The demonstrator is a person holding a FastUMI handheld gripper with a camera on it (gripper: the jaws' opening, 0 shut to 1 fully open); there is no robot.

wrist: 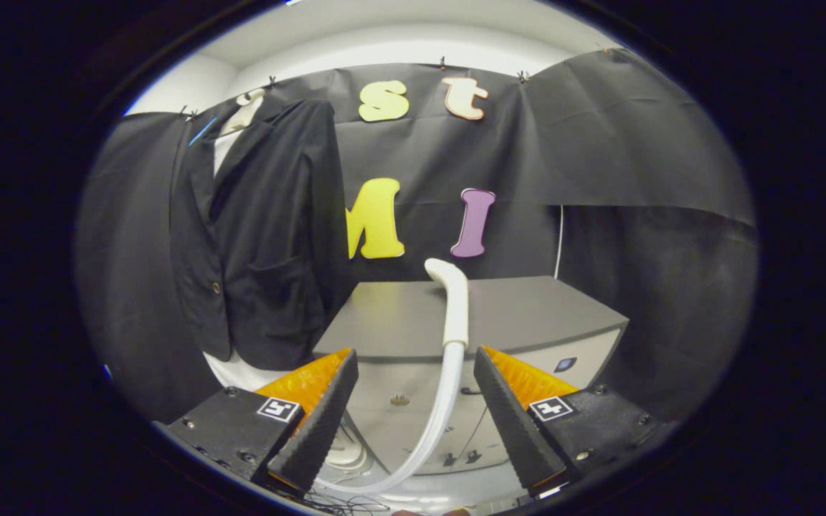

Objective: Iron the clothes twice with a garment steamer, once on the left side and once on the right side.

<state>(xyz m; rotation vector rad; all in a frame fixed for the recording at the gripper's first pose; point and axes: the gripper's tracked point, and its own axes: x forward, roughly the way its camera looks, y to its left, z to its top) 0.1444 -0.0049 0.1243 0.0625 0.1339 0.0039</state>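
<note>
- Steamer head (454, 301), pale, stood upright at the near edge of the grey cabinet (528, 308), its nozzle hooked over at the top. It sat just ahead of the claw (413, 401), between the lines of the two fingers and nearer the right-hand one.
- Hose (436, 423) dropped from the handle and curved down between the fingers towards the floor.
- Claw was wide open, nothing held; neither finger touched the handle.
- Step in hand, as I judged it: picking up the steamer. Best to go in centred on the straight part of the handle, above the hose joint, and close squarely so it wouldn't twist.
- Hose slack might drag; lift clear before swinging.
- Dark jacket (259, 229) hung on the booth wall, well off to the left of the cabinet, buttoned, untouched by steam yet.
</note>
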